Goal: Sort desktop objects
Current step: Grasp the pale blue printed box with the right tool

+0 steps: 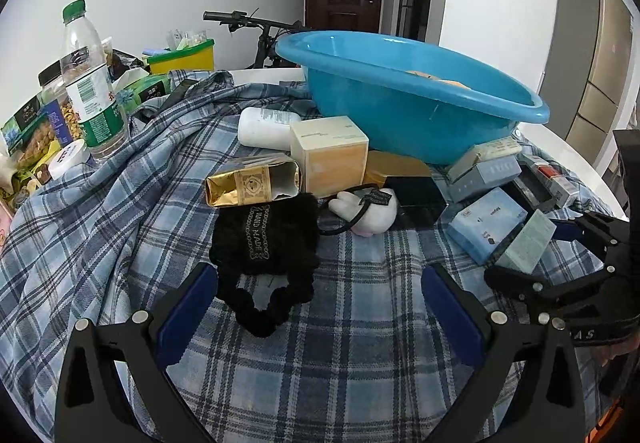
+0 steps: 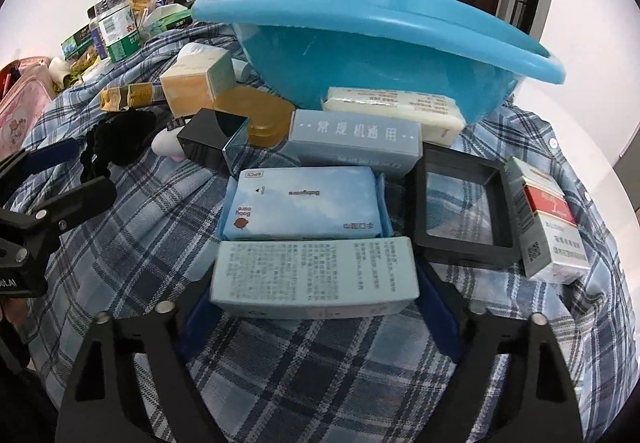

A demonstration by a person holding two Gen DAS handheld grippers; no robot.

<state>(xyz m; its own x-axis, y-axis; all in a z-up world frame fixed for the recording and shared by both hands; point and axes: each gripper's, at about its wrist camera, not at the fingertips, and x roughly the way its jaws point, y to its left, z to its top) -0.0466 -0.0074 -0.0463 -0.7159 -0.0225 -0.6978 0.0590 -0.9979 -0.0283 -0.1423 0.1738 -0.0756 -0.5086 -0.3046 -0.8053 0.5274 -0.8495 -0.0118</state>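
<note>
My right gripper [image 2: 316, 283] is shut on a pale blue box with small print [image 2: 314, 275], its pads against the two short ends; the box lies on the plaid cloth [image 2: 320, 363]. In the left wrist view the same gripper [image 1: 532, 251] grips that box [image 1: 528, 245] at the right. My left gripper [image 1: 320, 275] stands open above the cloth, nothing pressed between its fingers. Just ahead of it lie a black fuzzy pouch with a scrunchie [image 1: 268, 243], a gold packet [image 1: 252, 187] and a white plush toy [image 1: 370, 213]. A big blue basin [image 1: 408, 99] stands behind them.
Around the held box lie a blue wipes pack [image 2: 304, 203], a long blue box [image 2: 356, 147], a black frame [image 2: 464, 215] and a red-and-white carton [image 2: 548, 227]. A cream cube box [image 1: 330, 155], a white tube [image 1: 266, 127] and a water bottle [image 1: 90, 83] sit further left.
</note>
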